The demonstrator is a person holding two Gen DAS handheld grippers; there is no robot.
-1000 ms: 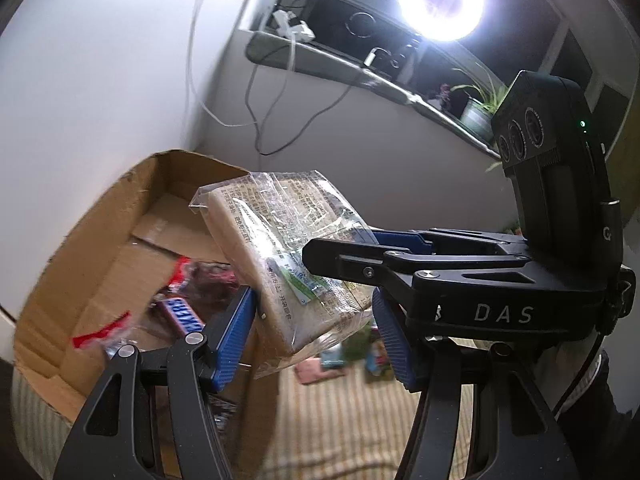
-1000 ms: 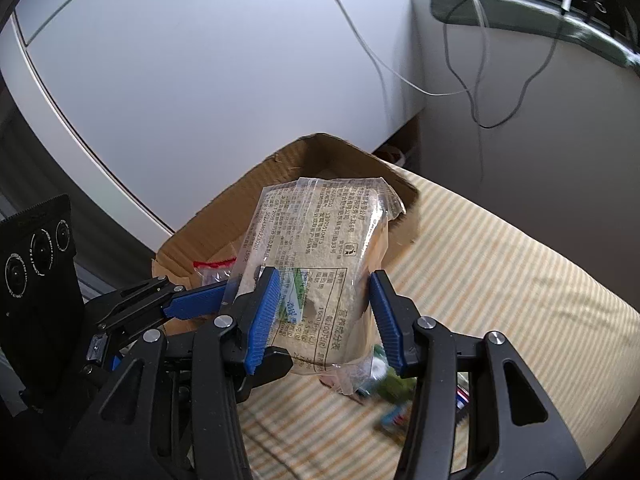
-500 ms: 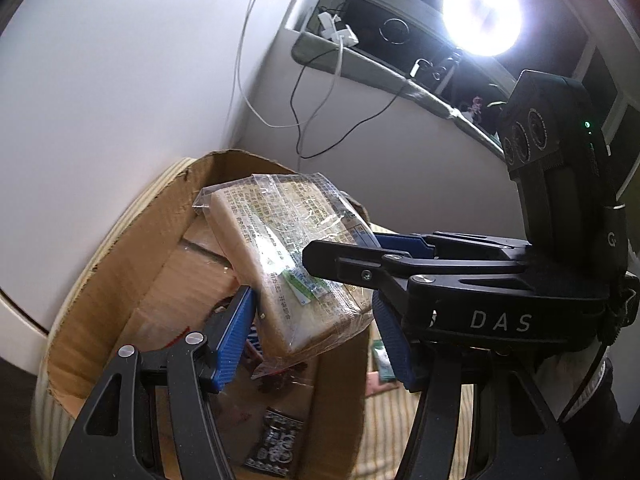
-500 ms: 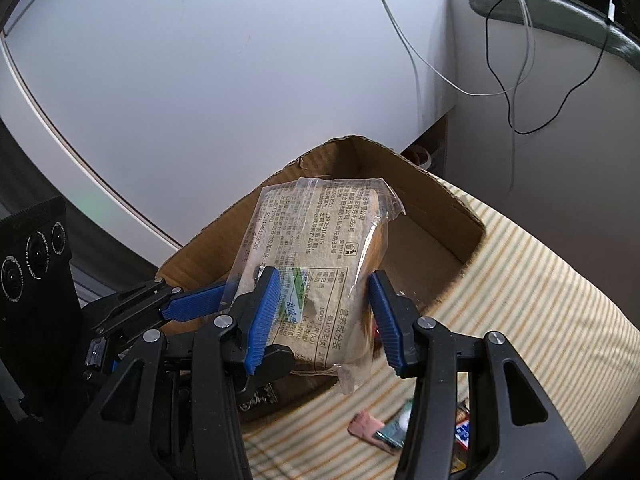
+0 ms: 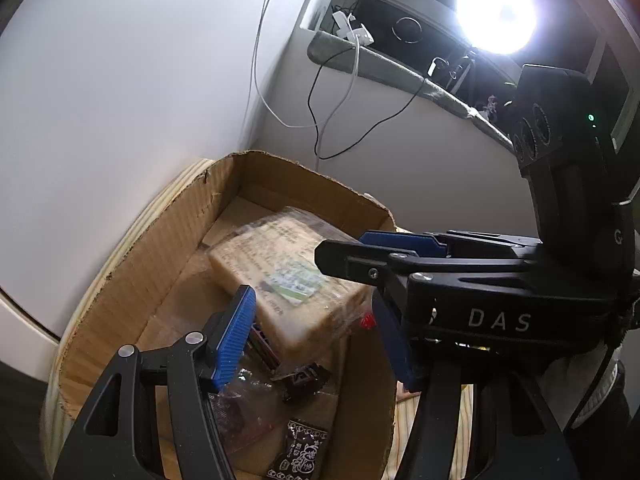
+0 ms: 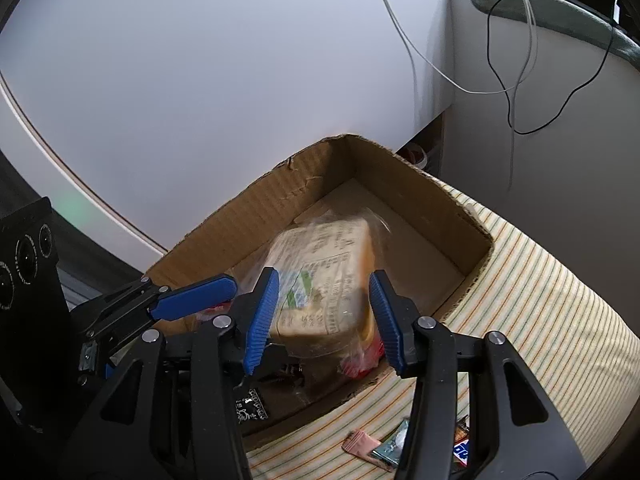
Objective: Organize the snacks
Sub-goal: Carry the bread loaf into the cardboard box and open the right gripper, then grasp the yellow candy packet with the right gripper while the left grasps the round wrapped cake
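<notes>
Snacks are being gathered into an open cardboard box point(image 6: 240, 216) that fills the middle of both wrist views and stands on a striped cloth point(image 6: 540, 280).

The biggest item is a clear-wrapped bread pack point(image 6: 324, 280). It sits low inside the box walls at centre frame, printed label up and tilted. It looks smeared, while the box and the blue pads are sharp. I take that to mean it is dropping or sliding free, so the step in hand is putting this pack into the box.

The right gripper point(image 6: 323, 276) fills the lower centre of its own view, its jaws part-way spread with the pack between them in the picture. I cannot tell whether the pads are pressing on the wrapper.

The left gripper point(image 5: 312, 296), at the lower centre of its view, is spread and holds nothing. The pack only shows beyond its fingers.

Smaller things lie under and around the pack. A red wrapper point(image 6: 360, 360) is at its near corner, and a dark printed sachet point(image 5: 300, 452) lies on the box floor at the bottom of the frame. A few loose wrappers point(image 6: 384, 448) are out on the cloth at the lower right.

Next, both tools need to lift clear of the box rim. One should then reach for the loose wrappers with a narrow, low pinch, since they lie flat.
</notes>
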